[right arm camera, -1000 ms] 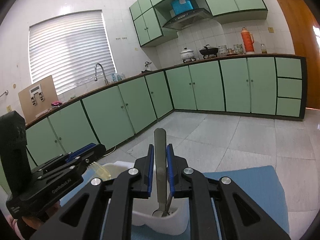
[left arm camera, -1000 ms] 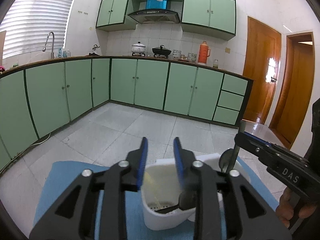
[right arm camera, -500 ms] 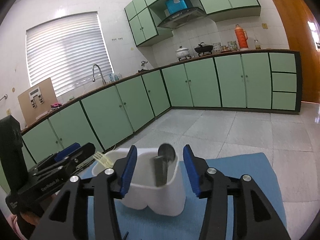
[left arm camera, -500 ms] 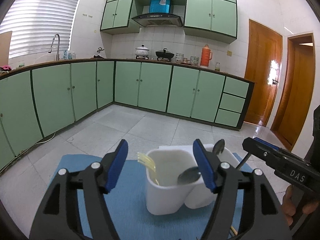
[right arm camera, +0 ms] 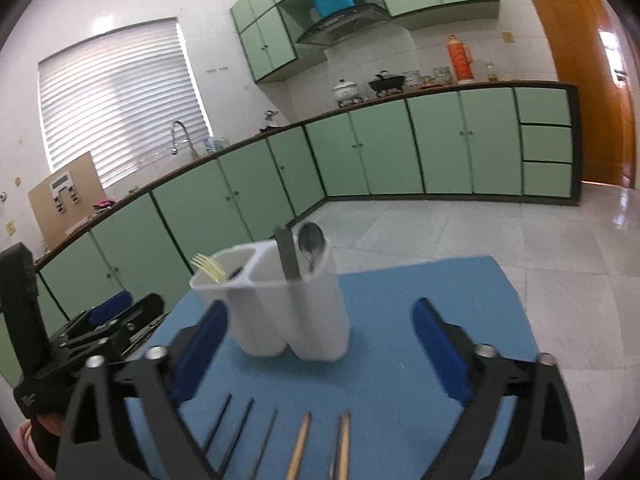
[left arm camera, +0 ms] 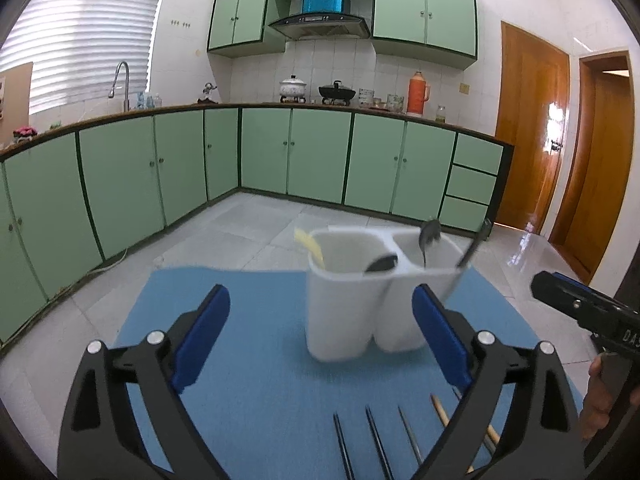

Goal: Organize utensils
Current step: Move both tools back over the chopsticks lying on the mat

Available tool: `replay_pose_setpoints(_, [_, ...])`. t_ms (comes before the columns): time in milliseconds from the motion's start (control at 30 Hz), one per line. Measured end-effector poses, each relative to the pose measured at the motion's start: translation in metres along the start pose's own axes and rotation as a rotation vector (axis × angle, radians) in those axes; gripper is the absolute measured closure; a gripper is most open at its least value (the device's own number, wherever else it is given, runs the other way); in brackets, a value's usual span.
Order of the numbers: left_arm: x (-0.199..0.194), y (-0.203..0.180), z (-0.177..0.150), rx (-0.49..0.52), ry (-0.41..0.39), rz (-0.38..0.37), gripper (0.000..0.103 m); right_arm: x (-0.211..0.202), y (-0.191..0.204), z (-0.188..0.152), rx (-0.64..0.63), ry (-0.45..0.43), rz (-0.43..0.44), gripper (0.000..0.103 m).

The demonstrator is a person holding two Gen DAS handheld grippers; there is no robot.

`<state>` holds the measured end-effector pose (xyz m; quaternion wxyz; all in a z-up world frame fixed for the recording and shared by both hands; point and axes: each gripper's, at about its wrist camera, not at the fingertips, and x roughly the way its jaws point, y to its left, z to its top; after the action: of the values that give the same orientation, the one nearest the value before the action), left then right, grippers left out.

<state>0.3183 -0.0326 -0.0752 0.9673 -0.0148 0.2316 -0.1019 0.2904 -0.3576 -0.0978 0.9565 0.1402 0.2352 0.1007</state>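
Both our grippers, left [left arm camera: 320,336] and right [right arm camera: 320,344], hang with jaws released; white holder [right arm camera: 292,312] just ahead between them, chopsticks [right arm camera: 300,444] below on blue mat [right arm camera: 400,320].

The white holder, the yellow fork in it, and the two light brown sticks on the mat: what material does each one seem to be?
White holder: likely plastic, with matte, smooth, thin moulded walls.
Yellow fork: probably plastic, pale and slightly translucent.
Light brown sticks: look like wood or bamboo chopsticks, with a dull tan surface; blur leaves this uncertain.
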Motion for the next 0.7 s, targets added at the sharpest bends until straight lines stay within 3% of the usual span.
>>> replay_pose_setpoints(200, [-0.028, -0.004, -0.027, 0.015, 0.049, 0.005, 0.008, -0.026, -0.003, -0.025, -0.005, 0.057, -0.05, 0.006])
replay_pose_setpoints(700, [-0.092, -0.011, -0.101, 0.018, 0.213, 0.028, 0.008, -0.095, -0.006, -0.106, -0.008, 0.265, -0.071, 0.006])
